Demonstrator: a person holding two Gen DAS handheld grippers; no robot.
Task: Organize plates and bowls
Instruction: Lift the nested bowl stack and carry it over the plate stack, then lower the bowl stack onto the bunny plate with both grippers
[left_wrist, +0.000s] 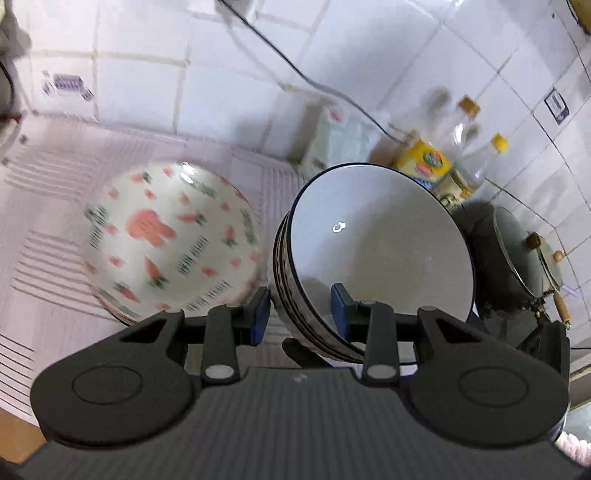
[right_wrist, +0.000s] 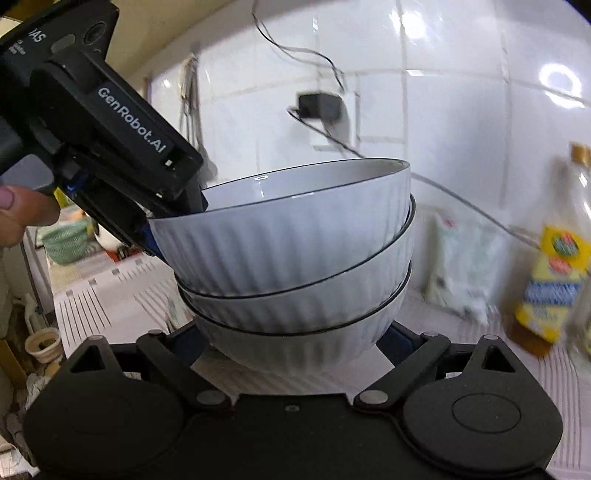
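Note:
Three white ribbed bowls with dark rims sit nested in a stack (right_wrist: 295, 266) above the counter. In the left wrist view the stack (left_wrist: 380, 254) shows tilted. My left gripper (left_wrist: 301, 314) straddles the stack's rim, one blue pad inside the top bowl and one outside; it also shows in the right wrist view (right_wrist: 173, 218). My right gripper (right_wrist: 295, 339) is spread wide around the bottom bowl, fingertips hidden behind it. A white bowl with pink rabbit and carrot prints (left_wrist: 173, 240) sits on the counter left of the stack.
A white striped mat (left_wrist: 51, 221) covers the counter. Oil bottles (left_wrist: 461, 162) and a white bag (left_wrist: 340, 140) stand against the tiled wall. A dark pot with glass lid (left_wrist: 517, 258) is at right. A cable hangs on the wall (right_wrist: 325, 125).

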